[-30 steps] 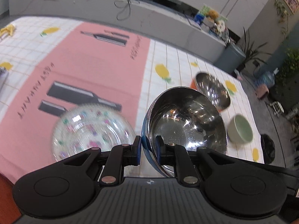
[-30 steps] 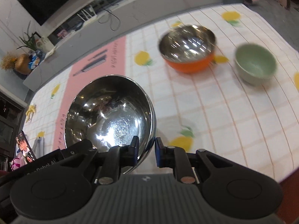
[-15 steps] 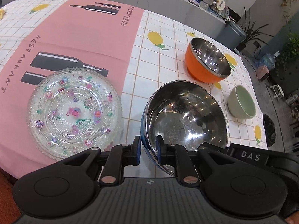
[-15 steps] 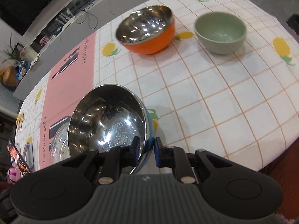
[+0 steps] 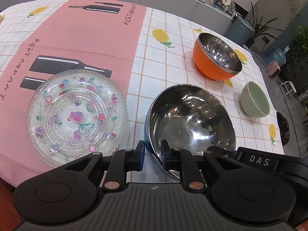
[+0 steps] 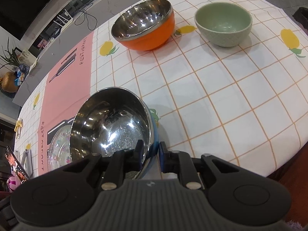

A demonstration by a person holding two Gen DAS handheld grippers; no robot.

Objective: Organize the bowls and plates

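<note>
**Steel bowl pinched at both rims, near front edge of surface**

Left wrist view. Left gripper [image 5: 152, 156] clamped on the near rim of the blue-sided steel bowl [image 5: 190, 123], one pad outside the wall, one inside. Bowl tilted toward the camera, close to the front edge of the surface [image 5: 167, 65]; whether its base touches the cloth, hard to tell. Likely light and rigid, but polished and slick: thin rim the only real purchase, so a firm pinch square across the wall, no twisting. Just left of it, near the front-left corner, a patterned glass plate [image 5: 77, 113], brittle and best lifted by its beaded edge. Toward the back right, an orange steel-lined bowl [image 5: 215, 61]; at the right edge, a green ceramic bowl [image 5: 254, 100], heavier and chippable. Count here: three bowls, one plate.

Right wrist view. Right gripper [image 6: 151, 155] straddling the opposite rim of the same steel bowl [image 6: 109, 123], fingers easing apart at this moment, with the wall between the pads and seemingly in contact. Glass plate [image 6: 57, 150] partly hidden behind the bowl. Orange bowl [image 6: 144, 27] and green bowl [image 6: 223, 23] side by side toward the far edge, well apart from the held one. Same count: three bowls, one plate. Judged risk: a slip on the mirror finish if one side lets go early.
</note>
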